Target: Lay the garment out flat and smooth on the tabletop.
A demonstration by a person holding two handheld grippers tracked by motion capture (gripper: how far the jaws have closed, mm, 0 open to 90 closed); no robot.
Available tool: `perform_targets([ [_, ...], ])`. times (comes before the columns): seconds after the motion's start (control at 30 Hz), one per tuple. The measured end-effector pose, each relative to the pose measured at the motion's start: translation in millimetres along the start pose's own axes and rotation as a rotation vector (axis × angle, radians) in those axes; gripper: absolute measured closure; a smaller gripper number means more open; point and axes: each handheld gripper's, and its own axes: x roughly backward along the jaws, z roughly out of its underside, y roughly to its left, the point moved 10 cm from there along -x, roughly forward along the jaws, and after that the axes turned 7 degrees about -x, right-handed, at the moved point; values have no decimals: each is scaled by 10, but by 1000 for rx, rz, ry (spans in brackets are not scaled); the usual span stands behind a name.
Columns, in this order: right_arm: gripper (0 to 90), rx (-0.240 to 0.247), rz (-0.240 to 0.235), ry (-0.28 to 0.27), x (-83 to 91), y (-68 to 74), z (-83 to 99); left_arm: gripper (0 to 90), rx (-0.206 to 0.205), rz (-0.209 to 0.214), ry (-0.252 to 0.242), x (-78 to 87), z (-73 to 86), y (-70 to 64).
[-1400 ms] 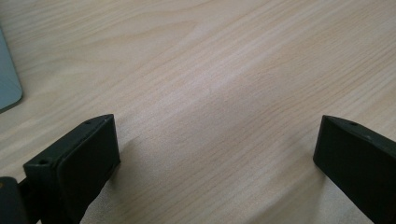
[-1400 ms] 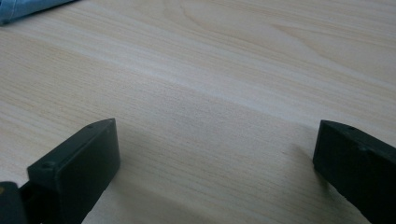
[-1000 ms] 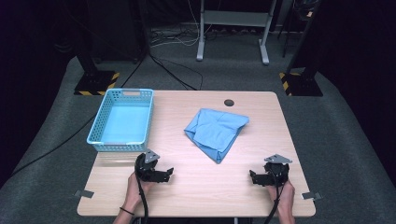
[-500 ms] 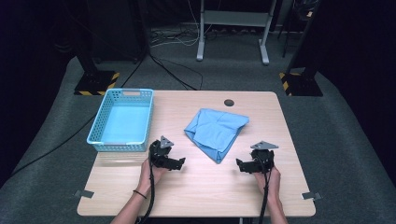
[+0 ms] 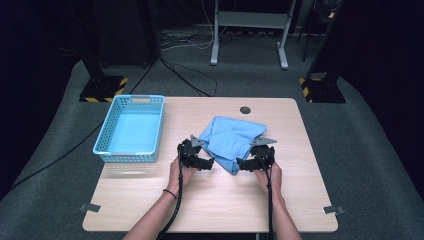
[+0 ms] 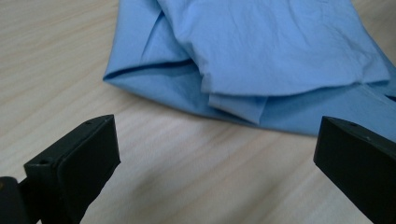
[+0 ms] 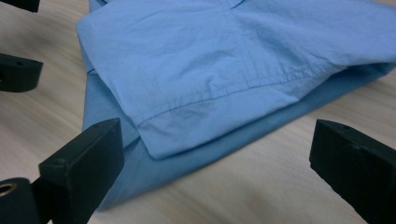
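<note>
Two grippers: left gripper (image 5: 209,163) and right gripper (image 5: 242,164), one per hand, both at the near corner of the blue cloth (image 5: 231,140).
Writing: no readable brand, label or text on cloth, basket or table.
Left jaws: spread wide, holding nothing; left gripper view shows bare wood between them and the cloth edge just ahead, not touching.
Right jaws: spread wide, holding nothing; right gripper view shows the cloth's folded corner lying between and ahead of them; contact with the near jaw cannot be told.
Cloth position: centre-right of the wooden table (image 5: 210,205), well apart from the basket (image 5: 131,131) at the left.
Cloth material: thin woven fabric, light blue, finely creased; stitched hem line visible in the right gripper view (image 7: 243,79); several stacked layers at the folded edge (image 6: 261,65).
Hidden: cloth underside and inner folds; its near tip sits between the two grippers in the high view, partly covered.
Cut off: forearms leave the high view at the bottom edge; jaw bases cropped in both gripper views.
Basket: blue plastic, rectangular, lattice walls, open top.
Table: pale wood grain, small dark round spot (image 5: 245,109) near the far edge.
Floor: grey carpet; black-yellow striped stand feet (image 5: 104,90).
</note>
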Motion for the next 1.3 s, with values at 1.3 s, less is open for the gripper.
perform_targets([
  [1.3, 26, -40, 59, 67, -287, 157, 236, 4, -47, -53, 45, -125, 102, -261],
])
